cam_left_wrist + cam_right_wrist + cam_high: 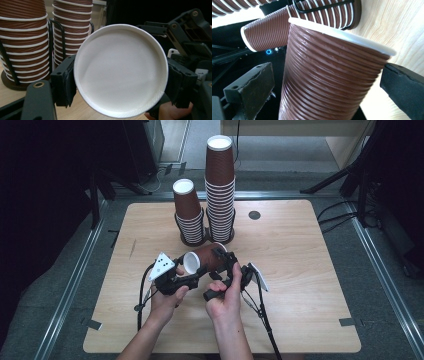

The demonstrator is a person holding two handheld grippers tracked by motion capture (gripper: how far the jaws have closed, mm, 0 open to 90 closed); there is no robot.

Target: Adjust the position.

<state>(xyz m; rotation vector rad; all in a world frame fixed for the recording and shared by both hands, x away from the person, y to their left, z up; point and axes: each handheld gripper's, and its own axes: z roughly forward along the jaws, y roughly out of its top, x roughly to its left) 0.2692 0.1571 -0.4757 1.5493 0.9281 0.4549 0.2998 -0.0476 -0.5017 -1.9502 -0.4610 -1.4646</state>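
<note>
High view overhead facing forward, both gripper views close, sharing the cup (205, 258)

On a wooden table (300, 270), a person's two hands hold a brown ribbed paper cup (202, 259) on its side just above the tabletop, its white base turned toward the left. The left gripper (192, 272) grips the cup at that base end, while the right gripper (223, 259) straddles its wider end. Just behind, two stacks of upturned brown cups stand side by side in black wire holders: a short stack (189, 212) and a tall stack (220, 187).
</note>
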